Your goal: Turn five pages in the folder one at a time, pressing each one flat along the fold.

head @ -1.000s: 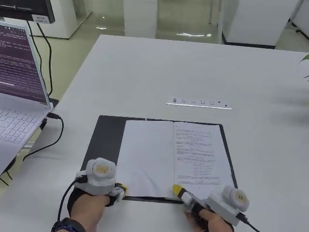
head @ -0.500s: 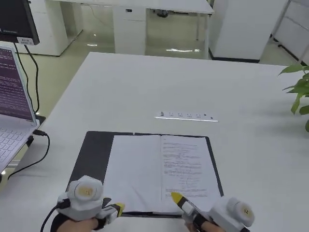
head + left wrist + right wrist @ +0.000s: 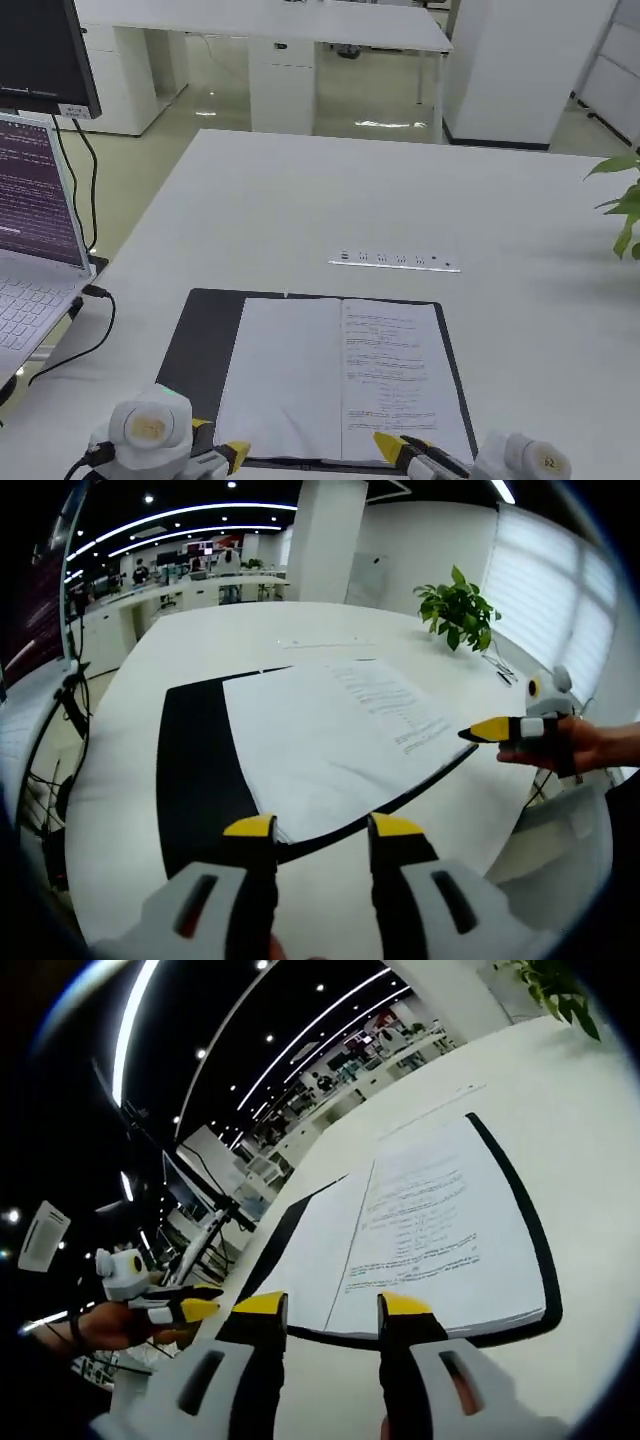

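Observation:
The black folder [image 3: 205,340] lies open on the white table. Its left page [image 3: 285,375] is blank and its right page [image 3: 395,375] is printed, both lying flat. My left gripper [image 3: 230,458] hovers at the folder's near left edge, open with nothing between its yellow tips [image 3: 322,830]. My right gripper [image 3: 395,450] sits over the near edge of the printed page, also open and empty [image 3: 332,1305]. The folder [image 3: 200,770] spreads just ahead of the left jaws, with the right gripper [image 3: 500,728] off to the side. The printed page [image 3: 430,1230] lies ahead of the right jaws, and the left gripper [image 3: 190,1310] is beyond.
A laptop [image 3: 30,250] and a monitor [image 3: 40,50] stand at the left, with a black cable [image 3: 80,340] trailing over the table edge. A power strip [image 3: 395,262] is set into the table behind the folder. A plant [image 3: 625,210] is at the right.
The head camera has tilted up, so the folder and grippers sit lower in the picture. Both grippers stay at the folder's near edge. The pages lie as before.

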`<action>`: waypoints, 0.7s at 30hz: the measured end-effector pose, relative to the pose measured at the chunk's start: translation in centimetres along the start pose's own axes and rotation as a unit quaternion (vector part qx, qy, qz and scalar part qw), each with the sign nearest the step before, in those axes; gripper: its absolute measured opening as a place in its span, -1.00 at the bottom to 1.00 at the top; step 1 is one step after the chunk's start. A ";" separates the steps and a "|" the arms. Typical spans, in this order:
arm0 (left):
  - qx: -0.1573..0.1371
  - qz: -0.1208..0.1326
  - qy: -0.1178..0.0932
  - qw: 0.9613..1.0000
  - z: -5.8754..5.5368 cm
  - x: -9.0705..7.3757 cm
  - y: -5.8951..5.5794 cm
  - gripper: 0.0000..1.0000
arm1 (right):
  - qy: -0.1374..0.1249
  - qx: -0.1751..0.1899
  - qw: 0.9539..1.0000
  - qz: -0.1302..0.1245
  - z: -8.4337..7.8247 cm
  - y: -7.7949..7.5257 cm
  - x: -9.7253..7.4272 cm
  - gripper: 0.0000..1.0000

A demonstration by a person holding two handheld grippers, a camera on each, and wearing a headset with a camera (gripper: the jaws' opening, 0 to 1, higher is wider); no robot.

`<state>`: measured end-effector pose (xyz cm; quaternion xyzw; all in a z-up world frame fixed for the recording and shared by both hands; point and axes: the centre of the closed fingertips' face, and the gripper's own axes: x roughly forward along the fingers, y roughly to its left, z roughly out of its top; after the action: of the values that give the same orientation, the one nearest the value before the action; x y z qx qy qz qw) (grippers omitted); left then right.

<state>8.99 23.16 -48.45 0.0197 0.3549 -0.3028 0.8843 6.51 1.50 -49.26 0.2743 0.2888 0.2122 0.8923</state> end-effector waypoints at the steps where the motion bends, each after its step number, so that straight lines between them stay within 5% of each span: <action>1: 0.001 0.000 -0.004 1.000 0.1 -0.4 0.2 -0.30 | 0.005 -0.010 1.000 0.000 0.0 -0.1 -0.3 -0.27; 12: 0.023 -0.006 -0.016 1.000 0.5 -2.7 0.1 -0.16 | 0.002 -0.082 0.997 0.011 2.3 -0.1 -3.8 -0.06; 21: 0.035 -0.007 -0.027 0.999 1.6 -3.9 -0.4 -0.07 | 0.020 -0.152 0.988 -0.004 2.5 0.2 -5.7 0.06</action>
<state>7.54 24.52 -44.66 0.0398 0.3203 -0.3217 0.8901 3.87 -2.34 -45.20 0.1298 0.2724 0.2560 0.9184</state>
